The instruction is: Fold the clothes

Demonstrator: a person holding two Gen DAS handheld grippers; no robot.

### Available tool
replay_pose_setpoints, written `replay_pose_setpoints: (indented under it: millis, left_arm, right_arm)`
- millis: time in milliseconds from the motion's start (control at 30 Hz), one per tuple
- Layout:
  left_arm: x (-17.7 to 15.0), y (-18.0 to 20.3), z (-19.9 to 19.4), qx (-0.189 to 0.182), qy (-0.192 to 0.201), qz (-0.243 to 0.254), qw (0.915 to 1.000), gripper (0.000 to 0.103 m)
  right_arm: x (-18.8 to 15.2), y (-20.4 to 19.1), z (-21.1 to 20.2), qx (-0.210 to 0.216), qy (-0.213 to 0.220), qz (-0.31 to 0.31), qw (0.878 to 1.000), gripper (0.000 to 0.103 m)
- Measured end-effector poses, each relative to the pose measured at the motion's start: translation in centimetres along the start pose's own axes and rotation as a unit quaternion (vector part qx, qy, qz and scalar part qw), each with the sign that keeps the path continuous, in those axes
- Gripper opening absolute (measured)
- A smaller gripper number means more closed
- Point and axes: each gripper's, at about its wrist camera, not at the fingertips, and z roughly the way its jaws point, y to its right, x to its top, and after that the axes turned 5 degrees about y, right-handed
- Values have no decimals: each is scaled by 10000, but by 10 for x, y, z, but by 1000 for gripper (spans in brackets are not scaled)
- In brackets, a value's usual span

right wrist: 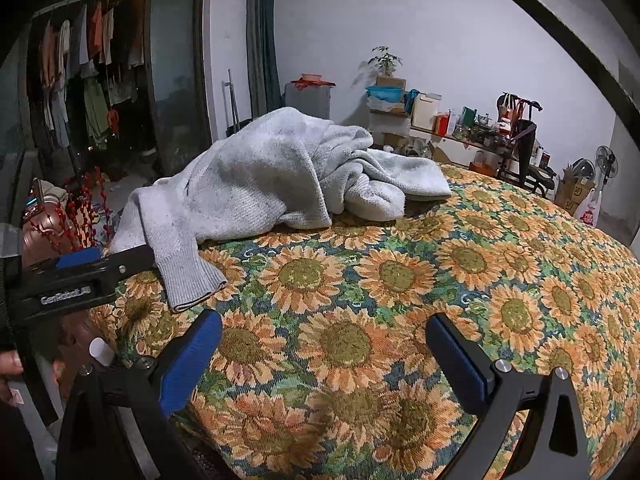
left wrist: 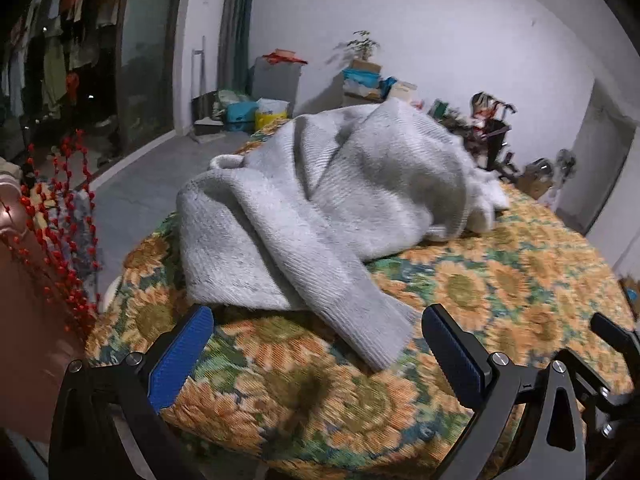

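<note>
A crumpled grey knit sweater (left wrist: 320, 184) lies heaped on the sunflower-print tablecloth (left wrist: 500, 280). One sleeve (left wrist: 360, 320) trails toward me, its cuff lying flat between the open blue-padded fingers of my left gripper (left wrist: 318, 314) without touching them. In the right wrist view the same sweater (right wrist: 256, 172) sits at the far left of the cloth (right wrist: 440, 260), with the sleeve cuff (right wrist: 192, 284) pointing forward. My right gripper (right wrist: 324, 322) is open over bare cloth, to the right of the cuff. A black finger (right wrist: 120, 266) of the left gripper reaches in beside the sleeve.
A rose-gold suitcase (right wrist: 44, 232) and red berry branches (left wrist: 60, 240) stand off the table's left edge. Hanging clothes (right wrist: 88, 80) fill a wardrobe at the back left. Cluttered shelves (right wrist: 460, 128) and a fan (right wrist: 606, 164) line the far wall. A hand (right wrist: 8, 364) shows at the left.
</note>
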Motion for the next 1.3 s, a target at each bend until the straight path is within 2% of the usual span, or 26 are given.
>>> replay_pose_setpoints:
  millis: [100,267,600,700,800,1033,1300]
  left_arm:
    - [8,2,11,217,-32,135,9997,103]
    - [21,-1,33,179,-77,-1,9998,103]
    - [35,0,86,462,-387,-71,9982,102]
    - [33,2,96,579,-410,47,9975,102]
    - [29,8,102,739,-389,322,9960,103]
    - [23,9,102,810,-280,401,9955,103]
    - [20,12,101,884,-310,467,9945,103]
  right_arm:
    - [1,-3,9,77,-57,-44,9999,103]
    - [2,-10,27,156,-148,-145,9997,101]
    - [3,-26,64,331,-341,-348,9983,101]
    - [2,-31,71,398,-403,-429,9975,101]
    - [-1,-35,77,454,-458,-479,9968,101]
    - [-5,-39,80,597,-513,-462,9958,101]
    - [-10,-32,72,525,-484,-499,9962,101]
